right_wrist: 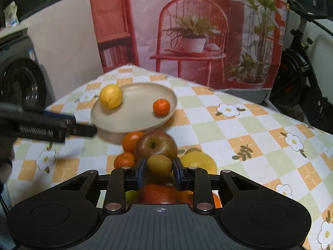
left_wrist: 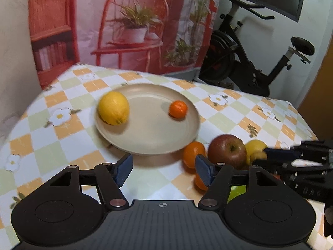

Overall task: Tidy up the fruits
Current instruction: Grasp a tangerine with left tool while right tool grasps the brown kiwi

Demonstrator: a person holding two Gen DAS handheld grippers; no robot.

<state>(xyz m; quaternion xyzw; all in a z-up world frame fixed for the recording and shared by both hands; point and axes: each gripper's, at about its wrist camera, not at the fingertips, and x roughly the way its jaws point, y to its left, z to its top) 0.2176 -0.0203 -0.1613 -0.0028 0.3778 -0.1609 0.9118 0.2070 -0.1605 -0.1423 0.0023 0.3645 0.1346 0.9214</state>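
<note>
A beige plate (left_wrist: 149, 133) (right_wrist: 129, 118) holds a lemon (left_wrist: 113, 108) (right_wrist: 111, 96) and a small orange (left_wrist: 178, 109) (right_wrist: 161, 106). Right of the plate lies a pile of fruit: a red apple (left_wrist: 226, 151) (right_wrist: 155, 145), two oranges (left_wrist: 193, 153) (right_wrist: 132, 140), and a second lemon (left_wrist: 257, 145) (right_wrist: 197, 162). My right gripper (right_wrist: 159, 171) (left_wrist: 260, 156) is shut on a brownish kiwi (right_wrist: 159, 165) just over the pile. My left gripper (left_wrist: 164, 169) (right_wrist: 83, 124) stands open with nothing between its fingers, in front of the plate's near rim.
The table wears a checked cloth with flowers (left_wrist: 60, 115). More fruit, red (right_wrist: 158, 193) and green (left_wrist: 235, 191), lies half hidden under the grippers. A printed backdrop hangs behind the table, and an exercise bike (left_wrist: 249, 62) stands to the right.
</note>
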